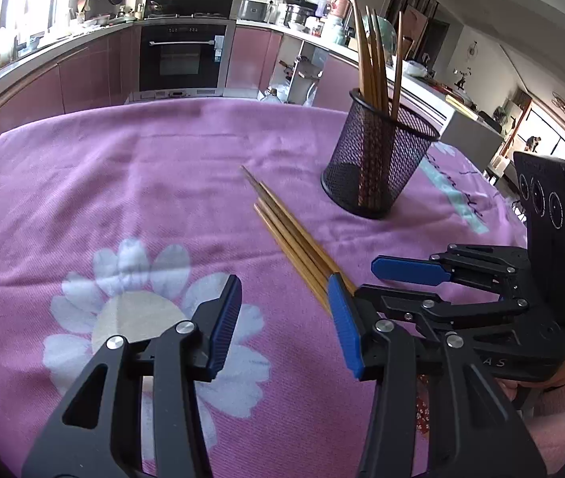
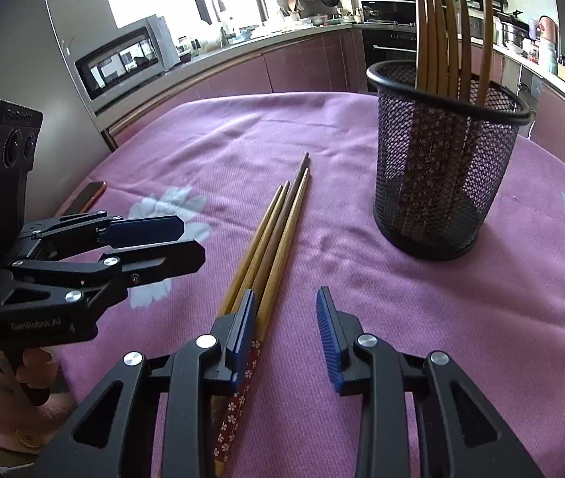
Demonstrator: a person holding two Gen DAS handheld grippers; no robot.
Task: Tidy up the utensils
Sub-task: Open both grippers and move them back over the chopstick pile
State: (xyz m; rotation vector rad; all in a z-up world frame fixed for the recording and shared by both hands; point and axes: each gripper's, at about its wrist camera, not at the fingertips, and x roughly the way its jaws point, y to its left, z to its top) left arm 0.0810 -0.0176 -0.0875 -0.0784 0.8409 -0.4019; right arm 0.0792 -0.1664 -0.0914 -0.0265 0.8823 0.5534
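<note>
Left wrist view. Left gripper [image 1: 284,320] in the foreground, jaws parted with nothing between the blue pads, hovering over the pink floral cloth [image 1: 123,183]. Right-hand pad [image 1: 344,326] covering the near ends of the loose chopsticks [image 1: 290,235], so contact cannot be judged. Loose chopsticks lying in a tight bundle on the cloth, tips pointing away towards the upper left; count uncertain here, about 4. Black mesh holder [image 1: 378,159] standing upright beyond the bundle and to its right, apart from it, with several chopsticks [image 1: 374,51] upright inside. Right gripper [image 1: 406,279] entering from the right edge, seen side-on, its body partly cut off by the frame; only 1 blue pad plainly visible, the gap hard to read from this angle. Pink sleeve [image 1: 561,410] at lower right.

Right wrist view. Right gripper [image 2: 286,326] angled down over the cloth [image 2: 402,298], jaws parted to a moderate gap, nothing pinched. Left-hand pad [image 2: 244,330] overlapping the bundle, hiding part of it. 4 loose chopsticks [image 2: 278,231] visible, patterned red handle ends near the bottom edge, partly hidden behind the gripper frame. Mesh holder [image 2: 446,167] at upper right, its chopsticks [image 2: 442,28] cut off by the top edge. Left gripper [image 2: 187,245] at the left, side-on, pointing towards the bundle, tips short of it. Fingers of a hand [image 2: 35,362] wrapped around its grip, mostly out of frame. Flat phone-like object [image 2: 89,197] at the far left edge of the cloth, hard to identify.
</note>
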